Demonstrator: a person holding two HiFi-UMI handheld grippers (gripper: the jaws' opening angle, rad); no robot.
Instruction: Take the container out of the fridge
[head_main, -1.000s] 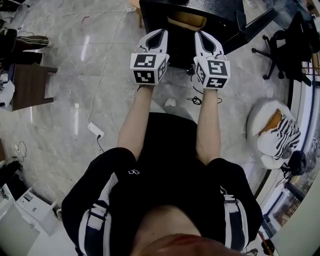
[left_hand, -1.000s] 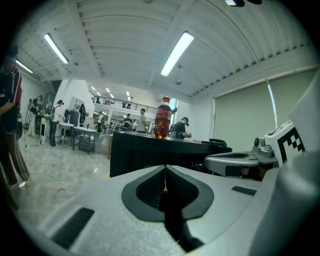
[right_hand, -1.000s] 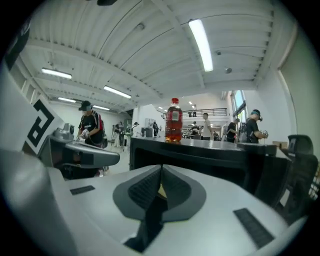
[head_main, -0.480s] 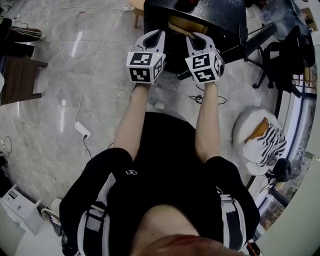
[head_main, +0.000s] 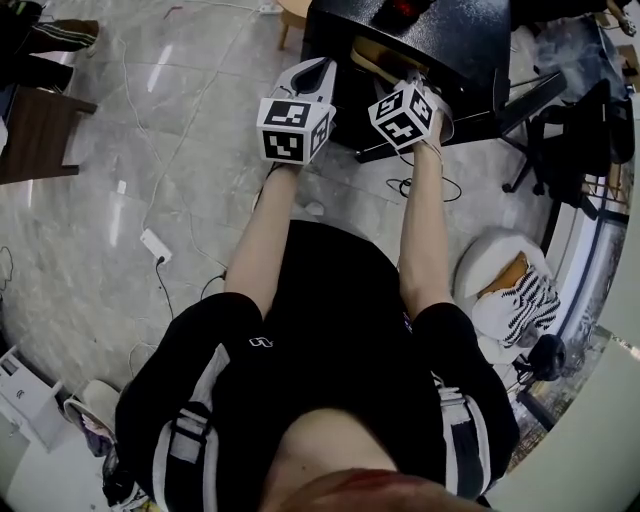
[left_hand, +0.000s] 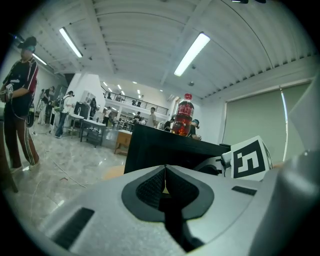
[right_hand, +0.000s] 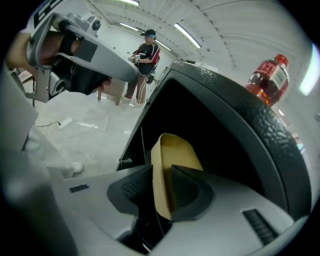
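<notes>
1. Starting at the far left of the head view, a dark wooden table (head_main: 45, 140) stands on the grey marble floor (head_main: 150, 150). A white power strip (head_main: 155, 245) with its cable lies on the floor near the table.
2. In the left gripper view, a person in dark clothes (left_hand: 20, 100) stands at the left edge, well apart from the fridge.
3. The left gripper (head_main: 318, 72) is held out in front of the body, just beside the left front corner of the fridge. Its jaws are pressed together and nothing is between them.
4. The black fridge (head_main: 450, 40) stands on the floor ahead, and its open front is dark inside. A red bottle (right_hand: 267, 75) stands upright on top of it.
5. The container (right_hand: 172, 150) is tan and shallow. It sits in the open front of the fridge, at the front edge, seen against the dark inside.
6. The right gripper (right_hand: 161, 174) is closed on the near wall of the container, with one jaw on the inner side and one on the outer side.
7. Further right, a black office chair (head_main: 565, 130) stands on the floor. Nearer to the person there is a round white seat (head_main: 480, 270) with a striped cloth (head_main: 530, 300) on it.
</notes>
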